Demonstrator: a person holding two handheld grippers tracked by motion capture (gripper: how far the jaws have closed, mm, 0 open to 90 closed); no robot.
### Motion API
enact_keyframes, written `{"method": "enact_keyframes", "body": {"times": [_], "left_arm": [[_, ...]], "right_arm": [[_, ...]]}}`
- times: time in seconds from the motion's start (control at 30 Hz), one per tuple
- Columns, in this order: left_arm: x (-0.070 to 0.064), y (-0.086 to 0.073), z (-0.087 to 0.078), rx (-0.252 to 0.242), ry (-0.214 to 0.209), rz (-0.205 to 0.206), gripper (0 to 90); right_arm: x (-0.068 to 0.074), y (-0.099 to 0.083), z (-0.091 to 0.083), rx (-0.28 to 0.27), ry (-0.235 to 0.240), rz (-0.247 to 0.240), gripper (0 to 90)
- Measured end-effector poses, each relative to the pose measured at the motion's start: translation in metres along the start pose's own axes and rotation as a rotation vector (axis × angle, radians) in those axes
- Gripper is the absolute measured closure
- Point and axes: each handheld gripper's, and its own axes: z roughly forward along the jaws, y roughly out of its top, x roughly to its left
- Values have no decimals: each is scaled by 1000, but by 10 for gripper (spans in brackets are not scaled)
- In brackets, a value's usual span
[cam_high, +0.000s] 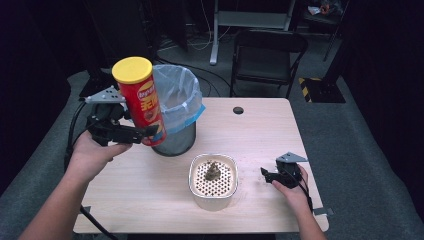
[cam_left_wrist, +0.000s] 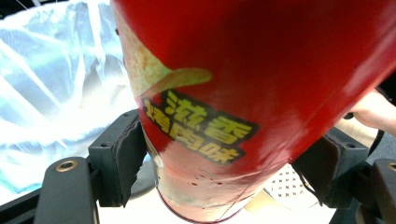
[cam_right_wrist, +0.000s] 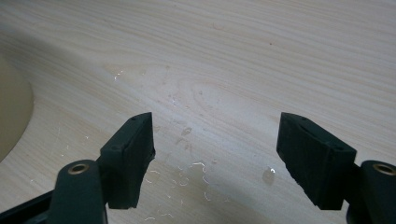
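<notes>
Left gripper (cam_high: 142, 134): we log it raised off the table, jaws clamped on the lower body of the red chip can (cam_high: 144, 103).

Table (cam_high: 260, 125): light wood, bearing every item below.

Waste bin (cam_high: 176, 109): lined with a clear bag, standing at the table's far left, just behind the can.

Chip can: red tube, yellow lid, tilted, held in the air beside the bin's rim.

Strainer bowl (cam_high: 213, 180): cream, perforated insert, a small brown lump at its centre.

Right gripper (cam_high: 264, 173): we record it low over the table right of the bowl, jaws apart, nothing between them.
</notes>
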Motion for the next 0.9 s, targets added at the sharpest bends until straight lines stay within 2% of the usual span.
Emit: {"method": "enact_keyframes", "body": {"times": [0.27, 0.43, 0.7, 0.77, 0.9], "left_arm": [[4, 18, 0, -13, 9, -4, 229], [12, 28, 1, -19, 21, -16, 229], [27, 35, 16, -8, 43, -45, 229], [35, 37, 21, -11, 57, -67, 229], [42, 40, 25, -15, 66, -94, 229]], "right_arm": [[0, 0, 0, 8, -1, -4, 272], [-1, -1, 0, 7, -1, -5, 271], [-2, -1, -1, 4, -3, 1, 271], [-2, -1, 0, 8, -7, -3, 272], [-1, -1, 1, 10, -5, -5, 271]]}}
